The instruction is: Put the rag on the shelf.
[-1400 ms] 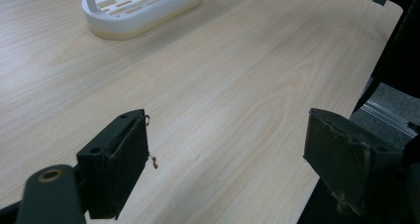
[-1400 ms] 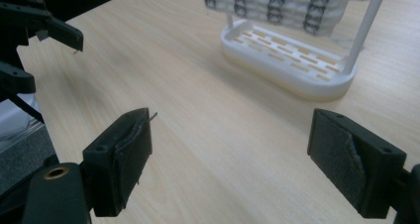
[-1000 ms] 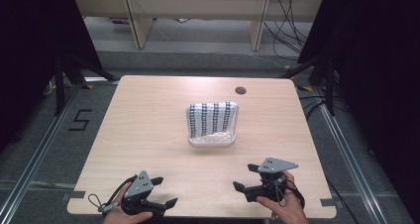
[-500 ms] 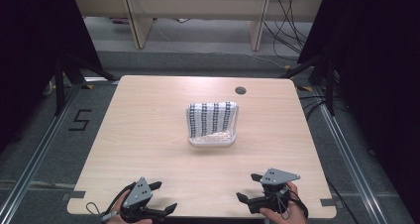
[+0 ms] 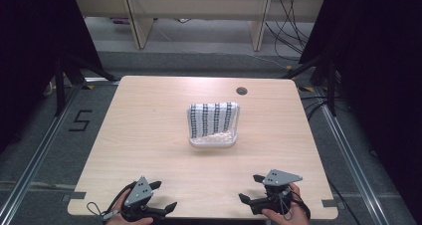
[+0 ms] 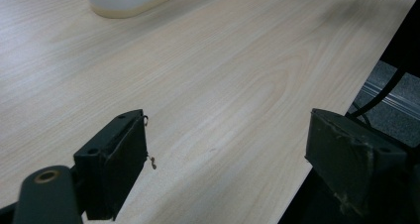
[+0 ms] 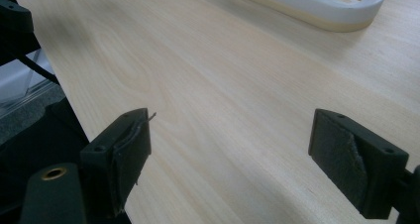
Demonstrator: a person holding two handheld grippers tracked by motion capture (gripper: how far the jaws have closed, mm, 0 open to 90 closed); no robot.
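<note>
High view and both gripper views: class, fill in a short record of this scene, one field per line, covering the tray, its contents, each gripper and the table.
Tray: white tray near the middle of the table
Contents: black-and-white patterned cloth resting in the tray
Left gripper: jaws open, holding nothing, at the near edge
Right gripper: jaws open, holding nothing, at the near edge
Table: light wooden top with a round cable hole near the far edge
Contact: neither gripper touches the tray
</note>
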